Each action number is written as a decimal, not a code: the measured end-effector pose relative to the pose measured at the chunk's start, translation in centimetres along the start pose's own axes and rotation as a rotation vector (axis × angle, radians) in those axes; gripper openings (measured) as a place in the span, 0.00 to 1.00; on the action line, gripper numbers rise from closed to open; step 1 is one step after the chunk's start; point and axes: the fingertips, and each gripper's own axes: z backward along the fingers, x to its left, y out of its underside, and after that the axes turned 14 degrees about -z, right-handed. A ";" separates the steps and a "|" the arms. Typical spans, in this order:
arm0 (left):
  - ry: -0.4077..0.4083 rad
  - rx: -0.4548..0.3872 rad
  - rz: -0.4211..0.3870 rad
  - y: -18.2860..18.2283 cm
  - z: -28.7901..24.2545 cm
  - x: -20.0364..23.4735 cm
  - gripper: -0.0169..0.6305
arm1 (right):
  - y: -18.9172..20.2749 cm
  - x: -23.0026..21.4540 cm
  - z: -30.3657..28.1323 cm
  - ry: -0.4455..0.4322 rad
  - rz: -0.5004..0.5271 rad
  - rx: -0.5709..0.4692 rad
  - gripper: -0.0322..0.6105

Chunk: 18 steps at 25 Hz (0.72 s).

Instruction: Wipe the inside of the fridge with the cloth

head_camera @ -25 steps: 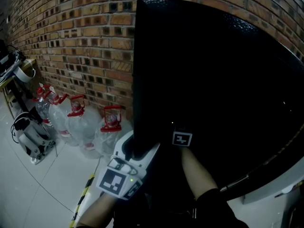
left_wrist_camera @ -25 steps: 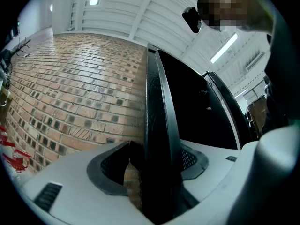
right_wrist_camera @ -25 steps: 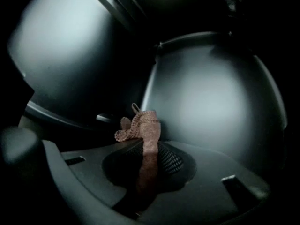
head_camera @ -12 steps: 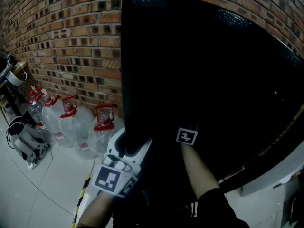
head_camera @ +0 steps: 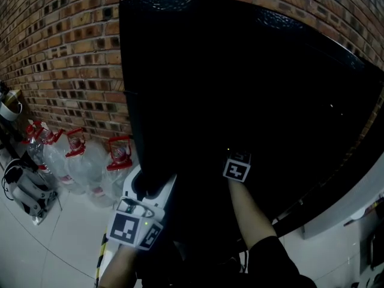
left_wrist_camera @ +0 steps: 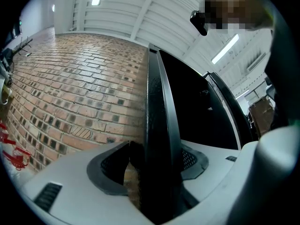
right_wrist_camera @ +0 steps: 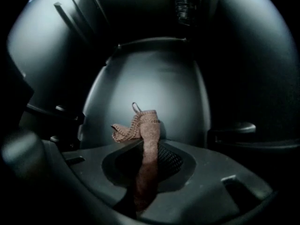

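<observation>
The black fridge door (head_camera: 240, 89) fills most of the head view. My left gripper (head_camera: 148, 188) is shut on the door's left edge; in the left gripper view that edge (left_wrist_camera: 159, 125) runs upright between the pads of the left gripper (left_wrist_camera: 157, 172). The right gripper (head_camera: 236, 168) reaches into the dark behind the door, only its marker cube showing. In the right gripper view my right gripper (right_wrist_camera: 145, 165) is shut on a brown cloth (right_wrist_camera: 146, 128), whose free end flops left in front of the fridge's pale grey inner wall (right_wrist_camera: 150, 86).
A brick wall (head_camera: 60, 59) runs behind and left of the fridge. Several clear water jugs with red caps (head_camera: 81, 161) stand at its foot, with grey gear (head_camera: 24, 188) on the floor beside them. Yellow-black tape (head_camera: 100, 260) marks the pale floor.
In the head view the door's left edge has swung leftward, and my left gripper has gone left and down with it. The right gripper's cube has barely shifted.
</observation>
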 end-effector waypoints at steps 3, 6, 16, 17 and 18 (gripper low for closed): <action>0.001 0.001 -0.001 0.0 0.0 -0.1 0.44 | -0.1 -1.5 0.3 0.044 -0.020 -0.002 0.17; -0.011 -0.011 -0.015 -0.2 0.0 0.2 0.44 | -0.4 -3.4 0.6 0.121 -0.014 0.012 0.17; 0.005 0.005 -0.001 0.0 -0.2 -0.1 0.44 | -0.6 -7.4 0.9 0.335 -0.202 0.000 0.17; 0.009 0.006 -0.003 0.1 -0.2 -0.2 0.44 | -0.3 -8.0 1.0 0.360 -0.241 0.002 0.16; 0.011 0.005 -0.005 0.1 -0.1 -0.3 0.44 | -0.1 -8.3 1.1 0.378 -0.262 0.006 0.16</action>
